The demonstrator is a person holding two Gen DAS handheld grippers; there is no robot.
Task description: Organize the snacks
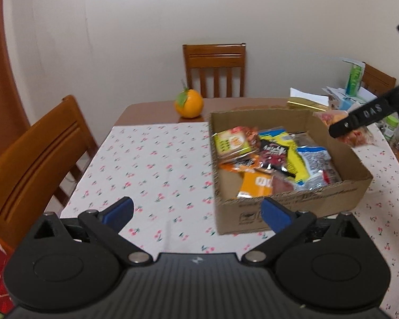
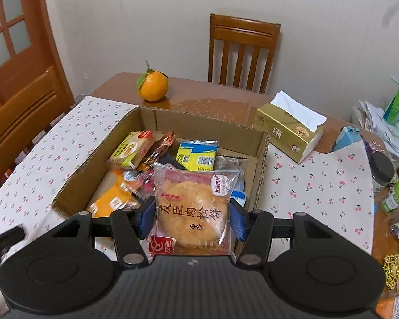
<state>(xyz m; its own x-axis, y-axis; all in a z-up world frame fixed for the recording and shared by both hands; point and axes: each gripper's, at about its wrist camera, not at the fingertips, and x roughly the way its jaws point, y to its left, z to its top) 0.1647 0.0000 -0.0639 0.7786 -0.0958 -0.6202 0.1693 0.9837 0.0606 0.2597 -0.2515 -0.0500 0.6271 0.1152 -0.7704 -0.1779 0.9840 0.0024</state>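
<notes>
Meanwhile, the right gripper [image 2: 190, 219] is clamping a pastry packet [image 2: 192, 210] just before the cardboard box [image 2: 262, 164]; the left gripper [image 1: 196, 210] is gaping wide, empty.

Soft indoor light (fisheye-bent edges)

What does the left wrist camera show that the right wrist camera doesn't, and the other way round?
Only the left wrist view shows the left gripper, open and empty above the cherry-print tablecloth.

Only the right wrist view shows the meat floss cake packet head-on, clamped in the right gripper, and the dark-lidded jar.

Both show the cardboard box of snacks, the orange, the gold tissue pack and the far chair.
</notes>
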